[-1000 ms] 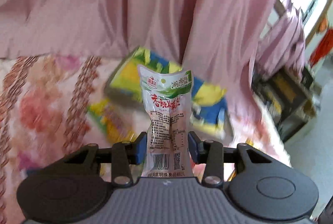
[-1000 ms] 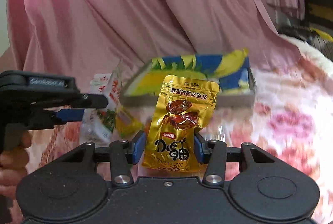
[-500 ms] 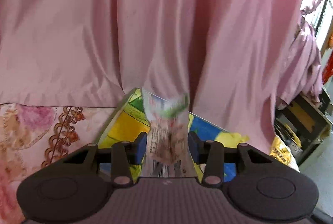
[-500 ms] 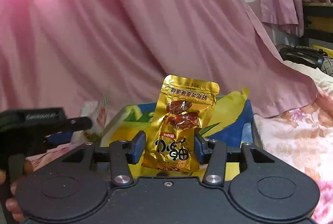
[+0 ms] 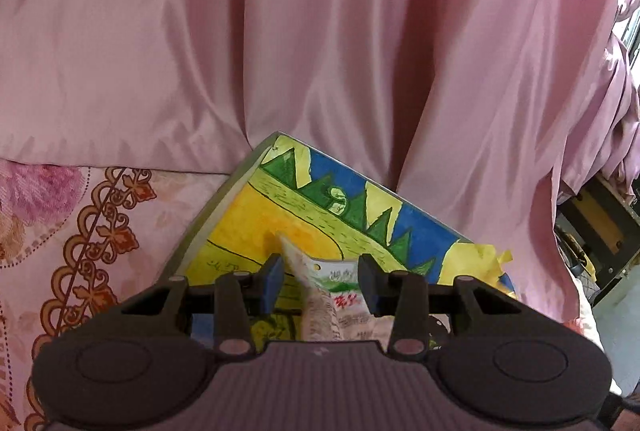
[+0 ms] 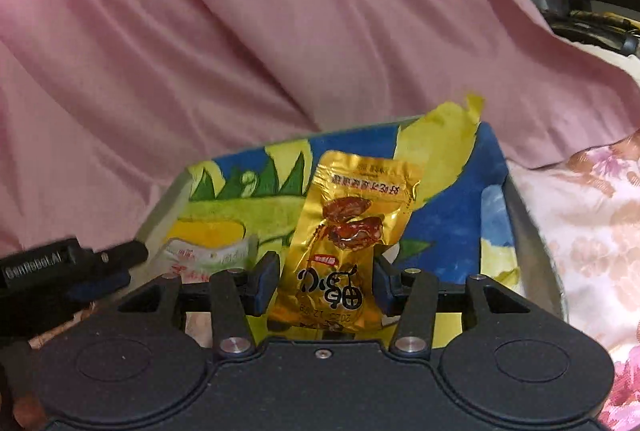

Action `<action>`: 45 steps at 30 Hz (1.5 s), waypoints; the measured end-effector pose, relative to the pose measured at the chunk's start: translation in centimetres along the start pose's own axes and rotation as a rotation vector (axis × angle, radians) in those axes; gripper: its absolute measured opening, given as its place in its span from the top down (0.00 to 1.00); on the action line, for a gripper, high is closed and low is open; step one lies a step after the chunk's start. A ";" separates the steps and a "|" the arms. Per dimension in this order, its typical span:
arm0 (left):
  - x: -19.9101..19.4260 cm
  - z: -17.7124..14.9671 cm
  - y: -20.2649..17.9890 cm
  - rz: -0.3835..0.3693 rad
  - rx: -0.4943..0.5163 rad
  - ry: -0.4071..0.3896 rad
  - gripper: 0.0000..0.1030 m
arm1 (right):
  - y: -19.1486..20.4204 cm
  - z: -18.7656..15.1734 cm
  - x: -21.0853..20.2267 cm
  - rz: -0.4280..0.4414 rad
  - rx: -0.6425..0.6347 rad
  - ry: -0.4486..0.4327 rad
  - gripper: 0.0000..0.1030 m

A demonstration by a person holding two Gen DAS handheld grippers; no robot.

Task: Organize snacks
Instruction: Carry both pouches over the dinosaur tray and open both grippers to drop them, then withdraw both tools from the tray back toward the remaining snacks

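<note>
Landmark: the painted tray (image 5: 256, 219), a shallow grey-walled box with a yellow, green and blue picture lining its floor. It rests on the floral bedcover (image 5: 60, 231), its far side against the hanging pink curtain (image 5: 280, 31).

Left gripper (image 5: 320, 281): positioned over the near part of the tray. The white sausage packet (image 5: 340, 295) lies between the blue pads, slumped and tilted toward the right pad. There is a clear gap at the left pad. Whether the right pad presses the packet is not certain, since that contact is partly hidden; it appears loose rather than clamped. In the right wrist view the same packet (image 6: 208, 257) sits low over the tray's near-left part, with the left gripper (image 6: 96, 267) beside it at the tray's left wall.

Right gripper (image 6: 326, 285): also over the near part of the tray (image 6: 520, 227). Its jaws are opening. The gold date packet (image 6: 348, 231) stands upright between the pads, print upside down, top toward the tray's far wall, both pads at its lower edges.
</note>
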State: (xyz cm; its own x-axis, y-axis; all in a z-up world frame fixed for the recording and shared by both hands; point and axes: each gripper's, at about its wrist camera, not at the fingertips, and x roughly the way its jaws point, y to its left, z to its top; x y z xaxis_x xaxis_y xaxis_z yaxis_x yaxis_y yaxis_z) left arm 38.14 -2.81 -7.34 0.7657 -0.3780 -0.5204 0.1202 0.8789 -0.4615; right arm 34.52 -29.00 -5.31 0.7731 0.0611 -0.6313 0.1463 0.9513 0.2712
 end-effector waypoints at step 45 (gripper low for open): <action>-27.5 -9.0 -7.3 0.219 0.268 -0.300 0.00 | 1.0 -8.3 -30.9 0.032 -0.165 -0.405 0.01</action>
State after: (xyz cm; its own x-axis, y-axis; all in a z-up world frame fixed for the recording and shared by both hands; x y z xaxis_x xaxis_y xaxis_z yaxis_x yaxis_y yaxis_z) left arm 10.49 -1.45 3.92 0.9358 -0.1089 -0.3352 0.0643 0.9879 -0.1414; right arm 5.63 -27.45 8.44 0.9600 -0.0010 -0.2799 0.0434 0.9884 0.1454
